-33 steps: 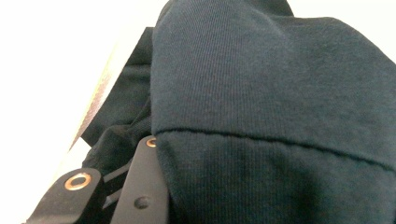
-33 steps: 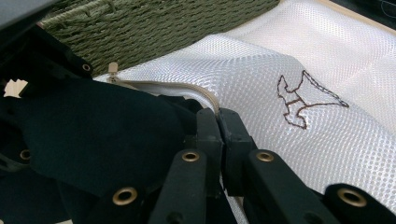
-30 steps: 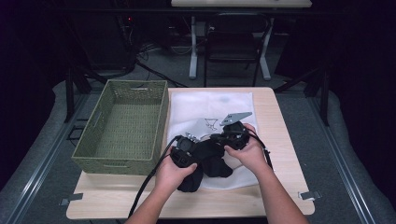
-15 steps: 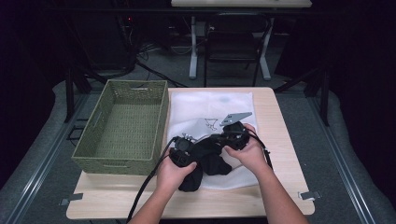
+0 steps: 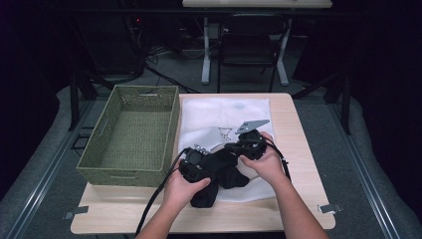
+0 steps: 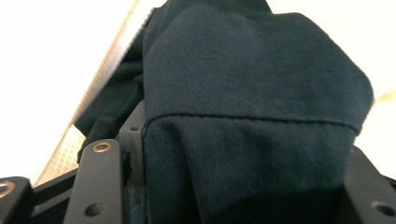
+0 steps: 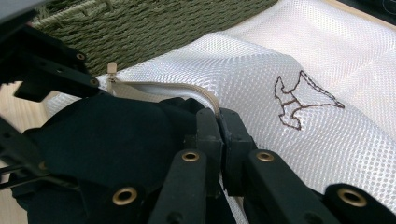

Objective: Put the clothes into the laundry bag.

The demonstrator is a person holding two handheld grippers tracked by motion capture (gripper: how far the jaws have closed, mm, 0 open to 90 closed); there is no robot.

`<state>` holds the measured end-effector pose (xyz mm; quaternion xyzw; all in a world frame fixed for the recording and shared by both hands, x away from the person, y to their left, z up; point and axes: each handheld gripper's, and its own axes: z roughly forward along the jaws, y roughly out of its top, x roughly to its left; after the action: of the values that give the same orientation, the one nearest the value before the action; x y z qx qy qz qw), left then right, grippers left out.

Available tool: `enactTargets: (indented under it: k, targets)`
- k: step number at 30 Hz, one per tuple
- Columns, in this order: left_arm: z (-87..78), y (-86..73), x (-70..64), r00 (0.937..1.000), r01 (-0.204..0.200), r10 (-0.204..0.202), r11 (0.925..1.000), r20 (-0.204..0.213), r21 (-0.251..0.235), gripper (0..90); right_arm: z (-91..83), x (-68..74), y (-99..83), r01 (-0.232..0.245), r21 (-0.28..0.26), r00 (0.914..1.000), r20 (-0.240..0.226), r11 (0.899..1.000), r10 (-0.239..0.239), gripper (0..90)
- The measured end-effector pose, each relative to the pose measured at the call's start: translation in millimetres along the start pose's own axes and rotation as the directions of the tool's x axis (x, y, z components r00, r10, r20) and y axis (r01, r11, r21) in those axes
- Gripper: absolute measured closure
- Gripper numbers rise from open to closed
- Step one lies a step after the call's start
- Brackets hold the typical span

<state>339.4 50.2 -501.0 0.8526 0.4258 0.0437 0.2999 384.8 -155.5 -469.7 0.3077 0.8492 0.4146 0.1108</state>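
Observation:
A white mesh laundry bag with a stitched emblem lies flat on the table. A black garment is bunched at its near open edge. My left gripper is shut on a thick wad of that garment, which hangs between its jaws. My right gripper is to the right of the left one. Its jaws are shut on the bag's zipper edge, lifting the mesh over the garment. The left gripper is at the left in the right gripper view.
A green woven basket stands at the left of the table, touching the bag's left side; its wall is just behind the grippers. Cables trail from both grippers toward the near table edge. Chairs and table legs stand beyond the table.

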Motion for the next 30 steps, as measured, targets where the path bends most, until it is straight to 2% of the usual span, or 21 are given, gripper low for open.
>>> enactTargets:
  k: [9, 10, 20, 24, 30]
  targets:
    - [-8.3, -15.7, -3.3, 0.9996, -0.02, 0.02, 0.9998, 0.018, -0.004, 39.8, 0.0, 0.0, 0.0, 0.0, -0.001, 1.0, 0.001, 1.0, 0.0, 88.0]
    - [-9.5, -17.1, -3.0, 0.9993, -0.032, 0.032, 0.9995, 0.019, -0.001, 39.8, 0.0, 0.0, 0.0, 0.003, -0.001, 1.0, 0.001, 1.0, -0.003, 87.9]
    - [-18.5, -32.4, -6.7, 0.999, -0.037, 0.037, 0.9993, 0.026, -0.011, 38.1, -0.5, 0.5, -0.1, 0.0, -0.001, 1.0, 0.004, 1.0, 0.0, 87.9]
    - [-17.6, -38.9, -9.0, 0.999, -0.038, 0.038, 0.9992, 0.022, -0.01, 38.0, -0.3, 0.5, 0.0, 0.003, 0.0, 1.0, 0.004, 1.0, -0.003, 88.0]
    - [-12.7, -44.0, -6.5, 0.9986, -0.034, 0.034, 0.9994, 0.04, -0.008, 38.4, 0.4, 1.5, -0.2, 0.003, 0.003, 1.0, 0.004, 1.0, -0.003, 87.9]
